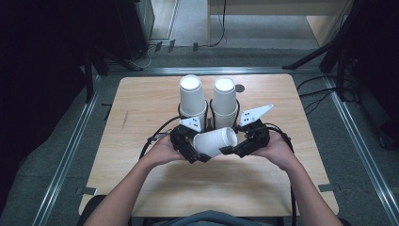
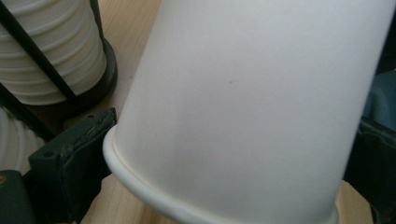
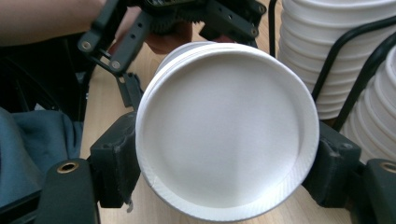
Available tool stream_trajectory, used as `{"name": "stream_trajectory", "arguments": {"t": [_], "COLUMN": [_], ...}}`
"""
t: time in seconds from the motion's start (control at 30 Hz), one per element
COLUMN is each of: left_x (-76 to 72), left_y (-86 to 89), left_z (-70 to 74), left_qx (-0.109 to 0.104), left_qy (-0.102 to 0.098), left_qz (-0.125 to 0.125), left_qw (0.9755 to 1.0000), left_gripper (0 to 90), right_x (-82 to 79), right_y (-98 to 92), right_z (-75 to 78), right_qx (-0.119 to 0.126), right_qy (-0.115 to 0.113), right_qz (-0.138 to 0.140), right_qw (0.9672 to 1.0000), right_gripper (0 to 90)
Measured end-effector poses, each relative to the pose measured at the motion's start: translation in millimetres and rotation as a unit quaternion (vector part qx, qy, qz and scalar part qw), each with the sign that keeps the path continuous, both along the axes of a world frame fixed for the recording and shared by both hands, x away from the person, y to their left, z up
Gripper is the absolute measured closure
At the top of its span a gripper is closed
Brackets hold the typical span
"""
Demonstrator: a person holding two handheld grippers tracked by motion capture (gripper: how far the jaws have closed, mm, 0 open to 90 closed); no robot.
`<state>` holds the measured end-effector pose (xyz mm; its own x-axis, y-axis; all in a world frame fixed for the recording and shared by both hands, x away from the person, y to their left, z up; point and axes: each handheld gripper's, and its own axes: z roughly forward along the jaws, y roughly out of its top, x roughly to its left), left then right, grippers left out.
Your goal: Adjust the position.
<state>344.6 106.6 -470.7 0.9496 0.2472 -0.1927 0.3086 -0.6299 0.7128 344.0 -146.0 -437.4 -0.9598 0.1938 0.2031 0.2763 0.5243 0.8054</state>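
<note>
I had both the left gripper and the right gripper squeezing one white paper cup over the light wooden table.

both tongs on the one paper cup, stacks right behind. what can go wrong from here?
1. The paper cup lies sideways, clamped between left tongs and right tongs; thin walls may crush if either squeezes harder.
2. If several cups are nested, which I cannot tell, pulling apart could free one suddenly.
3. The cup stacks in their black wire holder stand close behind; a jerk could knock them.
</note>
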Motion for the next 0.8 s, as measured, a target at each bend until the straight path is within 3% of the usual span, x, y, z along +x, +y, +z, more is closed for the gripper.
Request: {"name": "stream_trajectory", "arguments": {"t": [0.13, 0.2, 0.37, 0.5, 0.6, 0.63, 0.8], "left_x": [-0.3, -1.5, -1.8, -0.8, -1.2, -1.5, -2.6], "left_y": [-0.9, 0.7, 3.8, 4.7, 6.6, 7.9, 10.6], "left_z": [-1.2, -0.5, 2.5, 3.5, 5.9, 8.0, 13.8], "left_qx": [-0.005, -0.014, -0.012, 0.001, 0.013, 0.02, 0.034], "left_qy": [0.002, -0.006, -0.02, -0.014, -0.008, -0.01, -0.011], "left_qz": [-0.006, -0.008, -0.014, -0.018, -0.011, -0.011, -0.008], "left_qw": [1.0, 0.9998, 0.9996, 0.9997, 0.9998, 0.9997, 0.9993], "left_gripper": [0.0, 3.1, 8.0, 9.6, 9.6, 9.6, 9.6], "right_x": [-0.8, -0.5, -0.9, -1.1, -2.5, -4.0, -5.4], "right_y": [1.3, 0.4, -1.2, 1.0, 3.3, 4.4, 5.8], "right_z": [2.4, 3.3, 3.7, 2.7, 1.9, 1.4, -3.1], "right_qx": [0.01, 0.016, 0.019, 0.009, -0.003, -0.014, -0.04], "right_qy": [-0.001, 0.0, 0.002, 0.002, -0.001, -0.012, -0.017], "right_qz": [0.002, 0.003, 0.006, 0.004, 0.009, 0.008, 0.011], "right_qw": [0.9999, 0.9999, 0.9998, 0.9999, 1.0, 0.9998, 0.999], "right_gripper": [24.4, 24.4, 24.4, 23.4, 16.3, 15.8, 14.2]}}
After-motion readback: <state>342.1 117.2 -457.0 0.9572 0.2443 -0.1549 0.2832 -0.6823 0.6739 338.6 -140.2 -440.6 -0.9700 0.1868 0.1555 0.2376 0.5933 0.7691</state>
